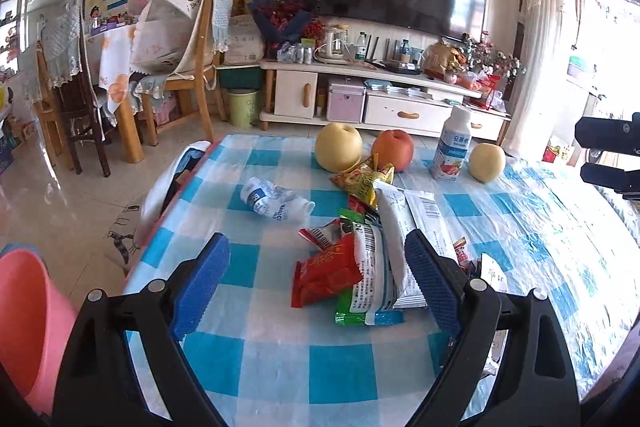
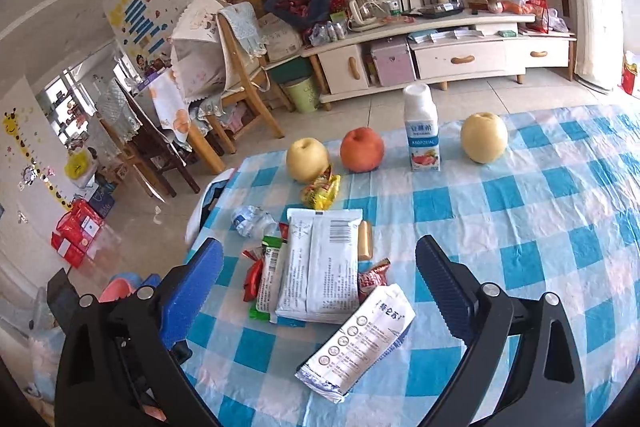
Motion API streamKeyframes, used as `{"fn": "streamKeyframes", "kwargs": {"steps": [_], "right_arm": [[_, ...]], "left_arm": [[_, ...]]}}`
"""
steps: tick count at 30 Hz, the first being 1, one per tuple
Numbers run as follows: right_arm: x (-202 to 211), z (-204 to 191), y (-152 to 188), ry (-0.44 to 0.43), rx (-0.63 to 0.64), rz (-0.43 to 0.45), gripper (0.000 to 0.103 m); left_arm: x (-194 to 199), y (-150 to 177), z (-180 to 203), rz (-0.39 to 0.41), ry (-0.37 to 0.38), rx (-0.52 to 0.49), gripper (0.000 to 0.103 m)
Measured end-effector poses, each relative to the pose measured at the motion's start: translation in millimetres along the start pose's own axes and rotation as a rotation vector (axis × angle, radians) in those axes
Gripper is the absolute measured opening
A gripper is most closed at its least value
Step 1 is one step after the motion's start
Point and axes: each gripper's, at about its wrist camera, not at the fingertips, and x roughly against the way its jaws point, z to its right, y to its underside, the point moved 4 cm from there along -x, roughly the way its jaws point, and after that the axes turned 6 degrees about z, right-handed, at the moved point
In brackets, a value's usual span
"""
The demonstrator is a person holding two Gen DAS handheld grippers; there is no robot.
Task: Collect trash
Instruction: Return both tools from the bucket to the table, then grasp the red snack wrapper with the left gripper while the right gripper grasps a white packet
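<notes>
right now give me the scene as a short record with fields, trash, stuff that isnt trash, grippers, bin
surface: table with blue and white checked cloth
trash pile: white wrapper, red wrapper, green wrapper, yellow wrapper, crushed plastic bottle
loose trash: white pouch, nearest the right gripper
not trash: two yellow pears, red apple, upright yogurt bottle
left gripper: open, empty, around the pile
right gripper: open, empty
bin: pink bucket, beside the table

A glossy, crinkled plastic checked cloth [image 2: 520, 227] covers the surface. Snack wrappers [image 1: 328, 275] are shiny foil and plastic; the crushed bottle [image 1: 276, 201] clear plastic; the basin [image 1: 28, 315] smooth pink plastic.
</notes>
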Motion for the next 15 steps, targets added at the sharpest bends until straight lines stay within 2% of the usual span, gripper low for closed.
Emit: {"fn": "streamKeyframes", "kwargs": {"steps": [6,10,15], "right_arm": [[-18,12,3,0.025,0.016,-0.057,0.096],[-48,8,6,0.020,0.036,-0.127,0.096],[-87,-5,16,0.016,0.095,-0.204,0.096]], "left_arm": [[-35,13,-7,-0.089,0.073,0.014,0.090],[-61,25,-19,-0.187,0.118,0.090,0.090],[-82,32,-30,-0.237,0.129,0.168,0.090]]}}
